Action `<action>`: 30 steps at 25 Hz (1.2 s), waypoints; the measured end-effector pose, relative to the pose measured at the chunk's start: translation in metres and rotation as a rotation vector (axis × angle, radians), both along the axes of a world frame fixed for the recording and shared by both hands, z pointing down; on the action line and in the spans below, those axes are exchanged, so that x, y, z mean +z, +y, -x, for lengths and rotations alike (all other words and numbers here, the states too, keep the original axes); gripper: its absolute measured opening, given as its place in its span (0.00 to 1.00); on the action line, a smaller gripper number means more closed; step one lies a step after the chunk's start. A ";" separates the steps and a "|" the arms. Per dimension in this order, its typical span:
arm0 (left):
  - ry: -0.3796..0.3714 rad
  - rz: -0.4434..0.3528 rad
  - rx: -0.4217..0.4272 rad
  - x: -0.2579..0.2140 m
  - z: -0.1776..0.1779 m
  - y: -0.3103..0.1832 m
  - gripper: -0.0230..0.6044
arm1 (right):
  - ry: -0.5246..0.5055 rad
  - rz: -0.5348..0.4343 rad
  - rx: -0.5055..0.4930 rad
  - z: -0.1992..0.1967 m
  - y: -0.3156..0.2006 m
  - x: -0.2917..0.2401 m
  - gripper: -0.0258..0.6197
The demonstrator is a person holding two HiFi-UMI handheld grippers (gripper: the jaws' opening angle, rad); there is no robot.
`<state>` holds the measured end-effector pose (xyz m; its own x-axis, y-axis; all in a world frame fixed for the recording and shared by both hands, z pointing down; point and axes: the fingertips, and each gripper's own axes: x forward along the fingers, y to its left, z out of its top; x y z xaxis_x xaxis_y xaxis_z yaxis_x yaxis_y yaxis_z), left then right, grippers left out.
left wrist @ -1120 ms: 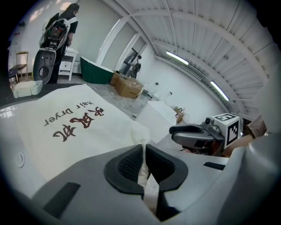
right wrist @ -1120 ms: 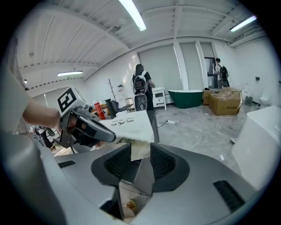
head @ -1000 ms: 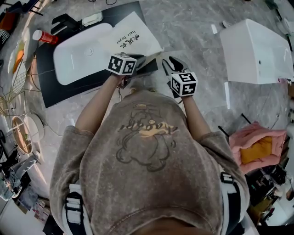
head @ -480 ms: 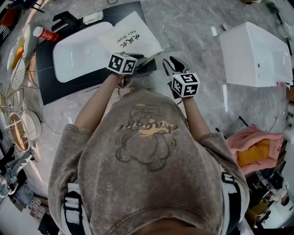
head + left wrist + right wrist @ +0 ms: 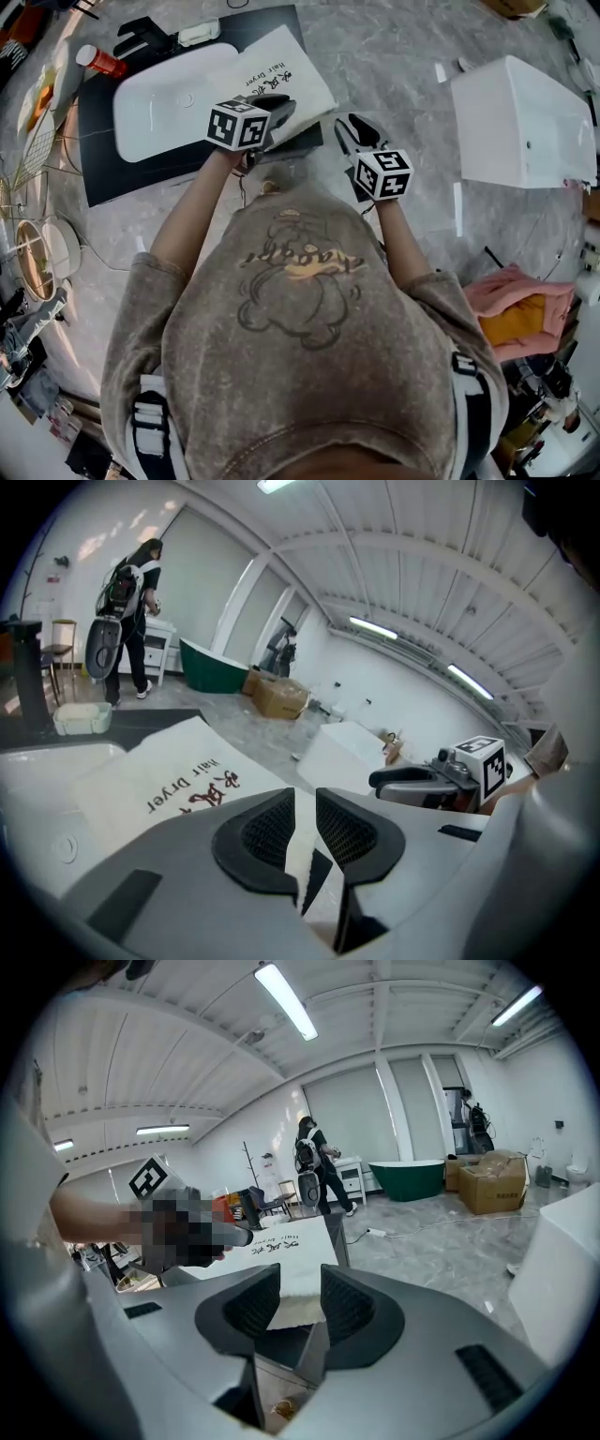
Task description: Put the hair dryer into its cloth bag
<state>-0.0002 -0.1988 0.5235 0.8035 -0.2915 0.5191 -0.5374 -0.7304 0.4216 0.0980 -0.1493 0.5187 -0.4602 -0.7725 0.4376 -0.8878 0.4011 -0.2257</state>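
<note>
The white cloth bag [image 5: 281, 66] printed "Hair Dryer" lies flat, partly on the black mat [image 5: 103, 159] and partly over the white basin [image 5: 159, 103]. My left gripper [image 5: 284, 105] hovers over the bag's near edge. Its jaws [image 5: 305, 822] have just been opening and stand a narrow slit apart. The bag [image 5: 159, 780] shows white through that slit, and the pads do not visibly press on it. My right gripper [image 5: 352, 127] waits to the right, off the mat. Its jaws [image 5: 300, 1302] are open and empty, facing the bag [image 5: 291, 1255]. I see no hair dryer in any view.
A red-capped bottle [image 5: 98, 62] and black fittings sit at the mat's far left corner. A large white tub [image 5: 525, 117] stands to the right, and a pink cloth [image 5: 516, 300] lies at the lower right. Wire racks crowd the left edge. A person [image 5: 131, 621] stands far back.
My left gripper has risen above the bag's edge, and its marker cube looks larger and has shifted slightly left. The right gripper has stayed where it was.
</note>
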 end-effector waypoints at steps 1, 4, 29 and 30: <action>0.004 -0.020 -0.010 -0.007 0.003 -0.002 0.14 | -0.002 -0.006 -0.004 0.001 -0.001 -0.003 0.23; 0.016 -0.084 -0.048 -0.029 0.016 -0.007 0.14 | -0.009 -0.028 -0.017 0.007 -0.004 -0.016 0.23; 0.096 -0.452 -0.488 -0.092 0.132 0.014 0.14 | -0.062 -0.226 -0.166 0.076 -0.026 -0.081 0.22; 0.093 -0.460 -0.486 -0.090 0.133 0.016 0.14 | -0.062 -0.227 -0.162 0.076 -0.025 -0.080 0.22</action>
